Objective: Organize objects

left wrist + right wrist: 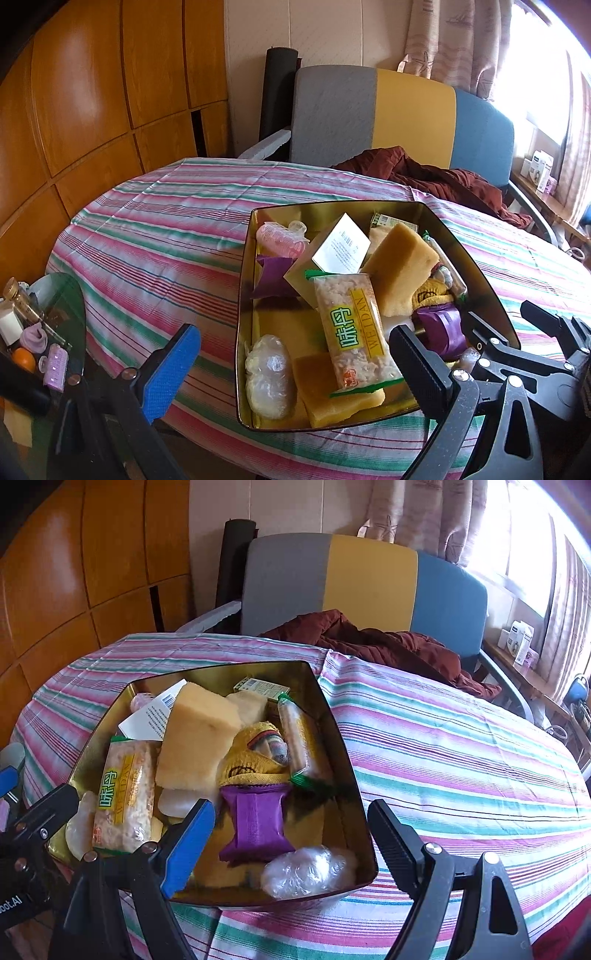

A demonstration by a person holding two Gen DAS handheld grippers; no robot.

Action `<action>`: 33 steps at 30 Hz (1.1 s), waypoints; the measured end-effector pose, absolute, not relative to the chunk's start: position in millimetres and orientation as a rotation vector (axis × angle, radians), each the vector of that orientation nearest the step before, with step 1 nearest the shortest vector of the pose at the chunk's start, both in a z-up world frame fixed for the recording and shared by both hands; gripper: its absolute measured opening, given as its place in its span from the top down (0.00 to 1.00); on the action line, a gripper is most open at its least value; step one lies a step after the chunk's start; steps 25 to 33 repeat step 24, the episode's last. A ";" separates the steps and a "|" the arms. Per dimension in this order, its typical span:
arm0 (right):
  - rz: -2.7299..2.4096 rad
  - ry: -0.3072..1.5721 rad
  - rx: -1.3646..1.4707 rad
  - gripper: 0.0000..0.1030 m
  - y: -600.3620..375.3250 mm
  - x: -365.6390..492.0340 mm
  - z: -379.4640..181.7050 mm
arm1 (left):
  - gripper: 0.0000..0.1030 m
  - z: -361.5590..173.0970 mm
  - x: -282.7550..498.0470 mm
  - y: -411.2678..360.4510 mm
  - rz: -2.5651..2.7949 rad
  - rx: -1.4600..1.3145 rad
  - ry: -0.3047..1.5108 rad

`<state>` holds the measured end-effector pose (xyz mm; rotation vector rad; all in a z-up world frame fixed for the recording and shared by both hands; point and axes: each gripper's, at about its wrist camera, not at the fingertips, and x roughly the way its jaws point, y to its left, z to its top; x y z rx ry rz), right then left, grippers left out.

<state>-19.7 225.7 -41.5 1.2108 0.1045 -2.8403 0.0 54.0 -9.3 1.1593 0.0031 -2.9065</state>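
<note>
"WEIDAN" snack packet (pixel 352 328) in tin (pixel 243 295)

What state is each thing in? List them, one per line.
gold tin: open, no lid on it, full of items
snack pack: sealed, lying on the pile
yellow sponge: tilted against other items
purple packet: sealed, lying flat
left gripper: open, holding nothing
right gripper: open, holding nothing
red garment: crumpled on the chair

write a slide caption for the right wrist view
Open right claw poised over a gold tin of snacks and sponges.
</note>
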 end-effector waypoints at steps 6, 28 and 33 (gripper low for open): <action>-2.836 0.113 1.210 0.16 224.4 -19.7 -41.9 | 0.00 -8.5 0.3 54.3 -2.907 1.142 0.001; -2.854 0.106 1.195 0.16 225.4 -17.4 -38.0 | 0.00 -5.1 2.0 57.2 -2.919 1.107 -0.049; -2.854 0.106 1.195 0.16 225.4 -17.4 -38.0 | 0.00 -5.1 2.0 57.2 -2.919 1.107 -0.049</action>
